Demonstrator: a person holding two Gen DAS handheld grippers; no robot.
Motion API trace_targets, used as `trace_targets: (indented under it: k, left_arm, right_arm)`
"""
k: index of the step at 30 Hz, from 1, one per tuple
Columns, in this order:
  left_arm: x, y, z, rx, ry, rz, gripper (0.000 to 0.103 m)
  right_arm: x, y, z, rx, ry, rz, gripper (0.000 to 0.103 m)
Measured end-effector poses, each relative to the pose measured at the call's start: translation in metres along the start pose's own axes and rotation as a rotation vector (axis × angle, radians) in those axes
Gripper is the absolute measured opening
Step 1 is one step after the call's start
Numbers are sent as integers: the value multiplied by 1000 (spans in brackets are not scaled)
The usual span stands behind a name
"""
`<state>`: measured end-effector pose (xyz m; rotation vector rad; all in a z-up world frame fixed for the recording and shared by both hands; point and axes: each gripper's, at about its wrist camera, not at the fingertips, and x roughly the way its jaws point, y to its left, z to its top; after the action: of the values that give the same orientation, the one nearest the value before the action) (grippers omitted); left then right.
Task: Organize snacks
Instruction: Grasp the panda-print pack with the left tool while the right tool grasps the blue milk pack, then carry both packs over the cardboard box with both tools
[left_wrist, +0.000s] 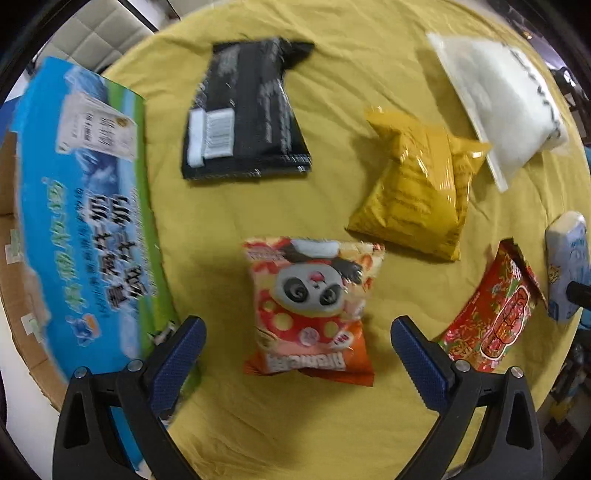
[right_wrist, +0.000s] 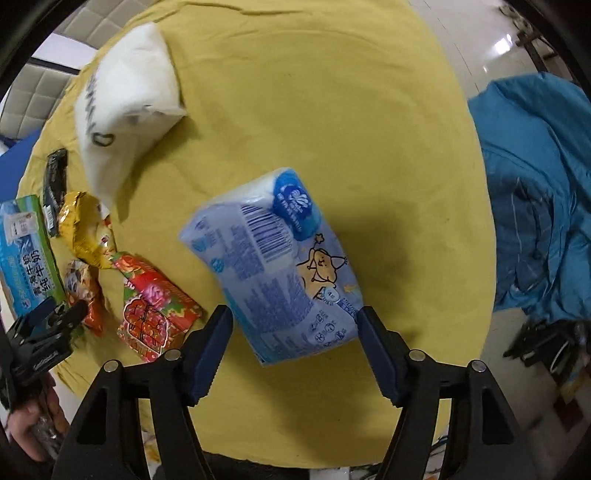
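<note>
In the left wrist view my left gripper (left_wrist: 298, 334) is open above a panda-print snack bag (left_wrist: 312, 306) lying on the yellow cloth (left_wrist: 332, 206). Around it lie a black packet (left_wrist: 245, 110), a yellow bag (left_wrist: 417, 188), a white bag (left_wrist: 498, 99) and a red packet (left_wrist: 491, 314). In the right wrist view my right gripper (right_wrist: 295, 325) is open with its fingers on either side of the near end of a blue tissue pack (right_wrist: 280, 258); contact is unclear. The left gripper (right_wrist: 51, 325) appears at the far left of that view.
A blue and green milk carton box (left_wrist: 85, 221) stands at the table's left edge, also visible as the box (right_wrist: 26, 251) in the right view. A blue garment (right_wrist: 535, 206) lies off the table at the right. A hand (right_wrist: 33, 417) holds the left tool.
</note>
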<state>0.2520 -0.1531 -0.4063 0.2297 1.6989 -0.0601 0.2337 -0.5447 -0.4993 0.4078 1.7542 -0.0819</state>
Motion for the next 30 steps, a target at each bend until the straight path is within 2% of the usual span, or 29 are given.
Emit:
trace_targets:
  k: [2, 5, 6, 8, 11, 13, 14, 17, 19, 20, 22, 24, 30]
  left_arm:
    - [6, -1, 3, 7, 6, -5, 103]
    - [19, 4, 9, -15, 5, -4, 101]
    - [25, 6, 12, -20, 10, -12, 96]
    - [37, 10, 17, -28, 29, -36, 73]
    - [53, 15, 20, -55, 47, -73, 63]
    - [56, 17, 19, -73, 34, -84, 60]
    - [56, 18, 17, -82, 27, -87, 57]
    - [44, 18, 2, -87, 3, -83, 50]
    - [37, 15, -3, -89, -18, -73, 47]
    - [34, 14, -5, -88, -30, -69, 47]
    - [29, 8, -2, -92, -45, -62, 46]
    - [17, -1, 4, -92, -66, -47, 46]
    - [-18, -10, -12, -77, -152, -29, 46]
  right_arm:
    - [1, -3, -1, -19, -21, -6, 80]
    - [-10, -3, -6, -64, -90, -69, 82]
    - [-10, -2, -6, -89, -110, -84, 82]
    - [-13, 0, -7, -127, -127, -108, 82]
    - [-3, 8, -4, -191, -121, -132, 82]
    - [3, 15, -4, -195, -103, -140, 77]
    - [11, 18, -3, -183, -91, -148, 68]
    - [27, 15, -1, -130, -78, -140, 61]
    - [31, 8, -3, -95, -86, -127, 53]
    - [30, 8, 7, -82, -87, -121, 52]
    - [30, 3, 5, -57, -99, -119, 47]
    - [32, 9, -1, -37, -108, -113, 45]
    - [23, -6, -18, 17, -143, -81, 41]
